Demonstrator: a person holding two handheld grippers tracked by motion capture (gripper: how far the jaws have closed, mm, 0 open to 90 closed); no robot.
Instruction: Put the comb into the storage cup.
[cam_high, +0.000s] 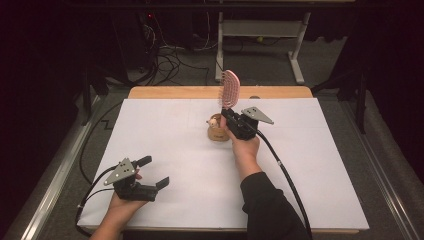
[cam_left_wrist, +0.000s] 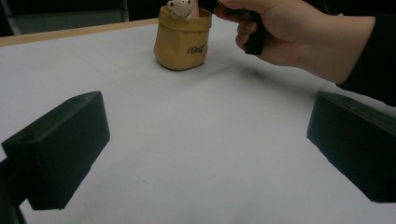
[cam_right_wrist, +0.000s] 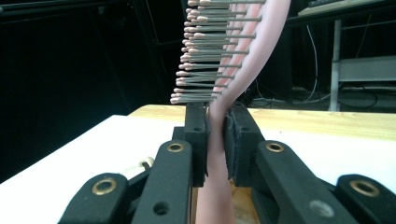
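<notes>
Hairbrush (cam_high: 230, 89) above cup (cam_high: 217, 132), mid-table (cam_high: 310, 165).

Light falls from above onto the white table sheet (cam_high: 190, 165), which is the brightest area in the high view; everything beyond the sheet sinks into near-black, with faint detail in the floor cables behind it. Soft, short shadows lie on the sheet beside the yellow holder (cam_left_wrist: 182, 39) and under the hand (cam_left_wrist: 289, 32) in the left gripper view. That view is mildly grainy, its near black jaws soft-edged. In the right gripper view, the pink hairbrush (cam_right_wrist: 233, 60) is slightly blurred against a dark background.
</notes>
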